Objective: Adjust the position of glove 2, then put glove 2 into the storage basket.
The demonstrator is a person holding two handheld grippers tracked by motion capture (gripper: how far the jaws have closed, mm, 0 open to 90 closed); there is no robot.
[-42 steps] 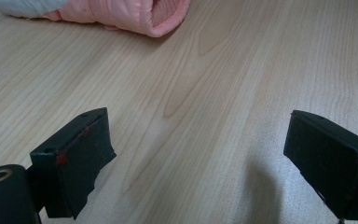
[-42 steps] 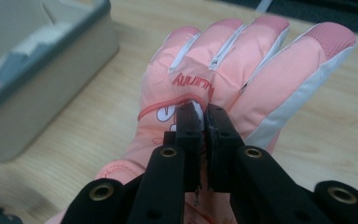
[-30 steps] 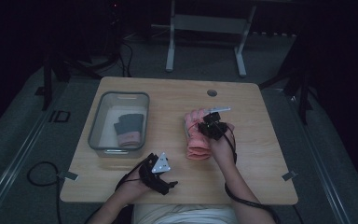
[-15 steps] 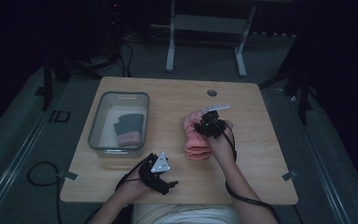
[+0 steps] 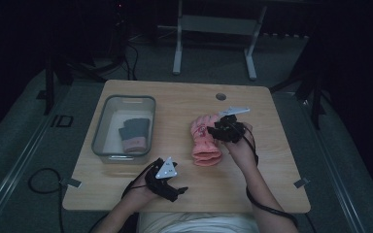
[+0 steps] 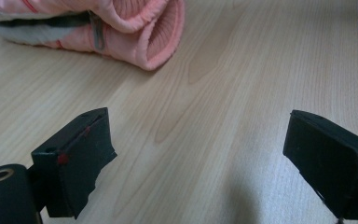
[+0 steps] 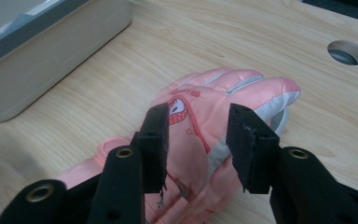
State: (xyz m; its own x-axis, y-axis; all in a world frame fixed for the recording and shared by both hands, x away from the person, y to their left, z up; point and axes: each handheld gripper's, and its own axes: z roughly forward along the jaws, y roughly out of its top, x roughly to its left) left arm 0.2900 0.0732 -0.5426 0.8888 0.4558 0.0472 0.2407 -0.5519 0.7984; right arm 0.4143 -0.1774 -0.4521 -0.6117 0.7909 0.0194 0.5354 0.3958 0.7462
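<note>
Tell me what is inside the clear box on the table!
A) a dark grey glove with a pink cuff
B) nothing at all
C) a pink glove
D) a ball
A: in the high view a dark grey glove with a pink cuff lies inside the clear box, while the pink glove lies out on the table.

Bare table (image 5: 184, 145) lies open between the bin (image 5: 123, 125) and pink glove (image 5: 205, 141).
</note>
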